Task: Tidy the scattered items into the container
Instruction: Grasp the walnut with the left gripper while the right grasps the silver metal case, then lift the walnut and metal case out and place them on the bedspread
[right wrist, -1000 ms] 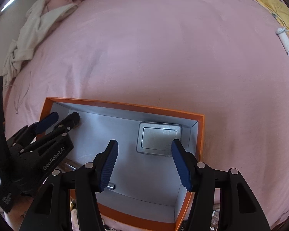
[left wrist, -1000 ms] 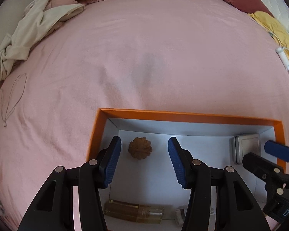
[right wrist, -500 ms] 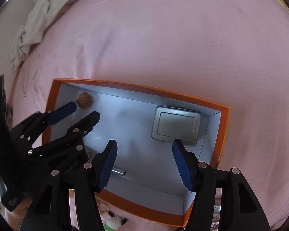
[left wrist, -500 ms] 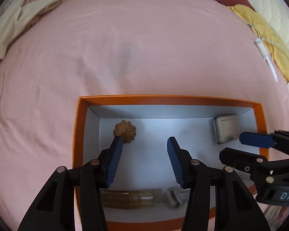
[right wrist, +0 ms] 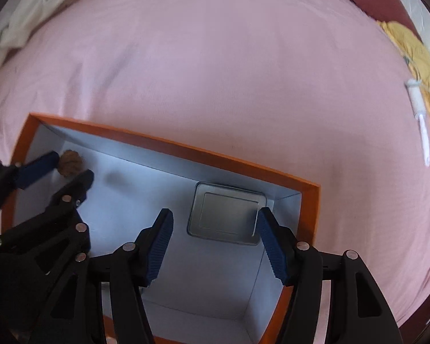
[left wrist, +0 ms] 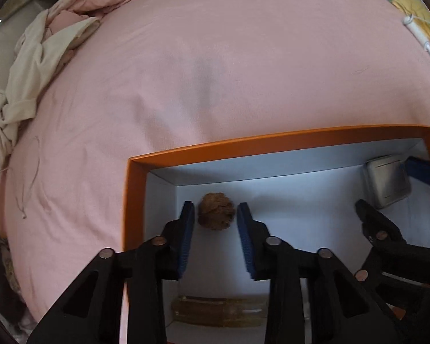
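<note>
So both grippers are down inside the orange box sitting on the pink bedsheet, and as far as I can tell everything in reach is already in there. The left gripper has its blue pads spread either side of a brown walnut-looking ball near the box's far left corner; the pads sit close to it with a sliver of gap on each side, so I'd call that open, not clamped. The right gripper is wide open too, hanging over a flat grey tin in the far right corner, right pad just at the tin's edge, left pad well off it. There's also a yellowish clear bottle lying flat along the near wall under the left tool. My guess is this is the drop-off end of things, or maybe a bit of nudging stuff into place. Next move probably just needs both tools lifted straight up without catching the cardboard walls or rolling that ball. No writing I can read anywhere in these shots, and the tin lid looks blank. A white cable thing lies well away on the sheet, not sure it counts.
</note>
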A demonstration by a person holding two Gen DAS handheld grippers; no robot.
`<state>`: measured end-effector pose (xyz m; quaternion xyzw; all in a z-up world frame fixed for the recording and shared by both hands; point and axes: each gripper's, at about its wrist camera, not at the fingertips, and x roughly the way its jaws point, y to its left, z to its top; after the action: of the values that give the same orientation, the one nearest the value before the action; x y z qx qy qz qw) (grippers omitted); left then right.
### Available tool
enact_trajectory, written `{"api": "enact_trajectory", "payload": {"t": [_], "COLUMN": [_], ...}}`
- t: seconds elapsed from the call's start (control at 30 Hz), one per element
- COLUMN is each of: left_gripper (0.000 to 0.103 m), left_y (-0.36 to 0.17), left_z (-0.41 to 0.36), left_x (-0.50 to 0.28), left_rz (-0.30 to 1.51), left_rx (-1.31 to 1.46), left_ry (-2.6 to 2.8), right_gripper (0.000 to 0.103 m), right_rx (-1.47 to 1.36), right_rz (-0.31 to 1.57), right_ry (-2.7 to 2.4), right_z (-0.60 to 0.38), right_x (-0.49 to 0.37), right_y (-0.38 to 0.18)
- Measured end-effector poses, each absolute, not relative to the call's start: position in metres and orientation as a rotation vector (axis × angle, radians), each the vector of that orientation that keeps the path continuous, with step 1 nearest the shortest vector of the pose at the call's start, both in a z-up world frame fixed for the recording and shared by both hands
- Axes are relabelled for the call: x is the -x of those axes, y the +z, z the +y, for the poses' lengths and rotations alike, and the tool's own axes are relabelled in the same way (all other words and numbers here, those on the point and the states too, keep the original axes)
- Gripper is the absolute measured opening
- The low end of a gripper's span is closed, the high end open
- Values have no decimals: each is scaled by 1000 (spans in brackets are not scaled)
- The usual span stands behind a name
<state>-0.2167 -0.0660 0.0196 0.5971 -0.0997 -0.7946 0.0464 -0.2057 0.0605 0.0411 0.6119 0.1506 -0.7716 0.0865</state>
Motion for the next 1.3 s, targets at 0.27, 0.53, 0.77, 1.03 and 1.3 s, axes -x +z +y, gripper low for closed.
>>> {"api": "enact_trajectory", "payload": {"t": [0.27,0.53,0.77,1.03,1.3], "left_gripper": [28,28,28,28,28], "left_y": [43,106,129,125,80], "left_z": [-87,-118,-133,-98,-62], "left_x": [208,171,145,84,30], "left_rz": [-26,276,358,371,318], "left_rx": [-1799,-1656,-1637,-1718,-1882], "left_ry": [-2531,-2657,-2689,-2710,-2625], "right_gripper": [41,22,22,22,22], "right_rx": [-1731,-1628,-1579,-1424,-1452], "right_rz": [573,57,-264,-529,-559], "right_ry": [-2344,-2257,-2186,-2224,-2270], "right_z": [65,114,141,192,226], "right_x": [203,216,191,129,72], "right_y": [47,82,107,145,137]}}
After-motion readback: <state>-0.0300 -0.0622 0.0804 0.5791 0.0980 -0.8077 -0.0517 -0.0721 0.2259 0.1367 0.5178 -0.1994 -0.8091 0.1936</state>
